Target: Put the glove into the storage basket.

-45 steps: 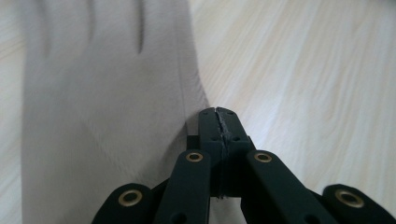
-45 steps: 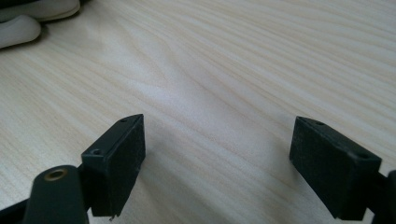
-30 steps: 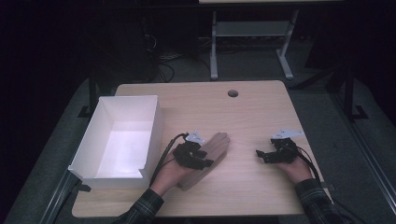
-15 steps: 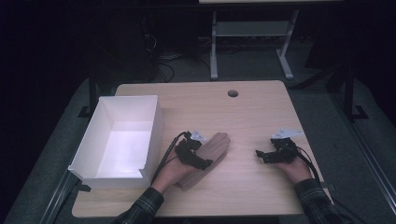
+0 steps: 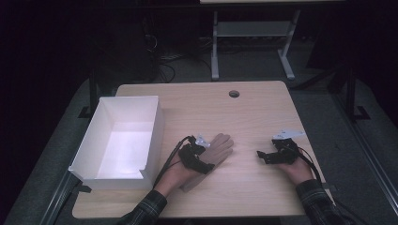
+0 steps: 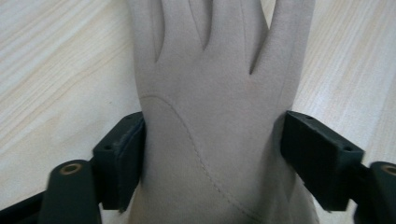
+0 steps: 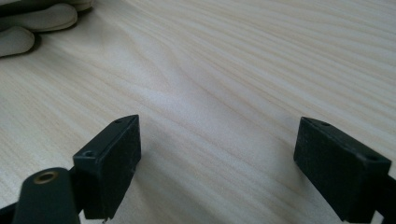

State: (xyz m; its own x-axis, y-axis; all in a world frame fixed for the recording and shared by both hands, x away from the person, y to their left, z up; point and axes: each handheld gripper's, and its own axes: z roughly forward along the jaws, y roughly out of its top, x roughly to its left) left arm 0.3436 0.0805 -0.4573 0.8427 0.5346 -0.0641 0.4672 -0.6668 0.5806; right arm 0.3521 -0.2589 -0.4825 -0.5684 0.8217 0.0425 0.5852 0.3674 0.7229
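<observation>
Glove (image 5: 219,149), beige and flat on the wooden worktop (image 5: 244,117), lies just right of the white box (image 5: 121,136) and slants from the person's left hand up toward the middle. From the high view the left tongs (image 5: 202,157) sit over its cuff end and cover the contact. The left gripper view fills that in: the glove (image 6: 212,116) runs up between the two black jaws, its fingers pointing away, the left pad against its edge and the right pad just at its other edge. Those jaws have just been closing a little after opening wide, with the glove between them; whether they press it I cannot tell.

Right tongs (image 5: 262,156) rest well apart to the right, held low over the worktop. The right gripper view shows them spread over bare wood, with the glove's fingertips (image 7: 37,21) in the far corner.
</observation>
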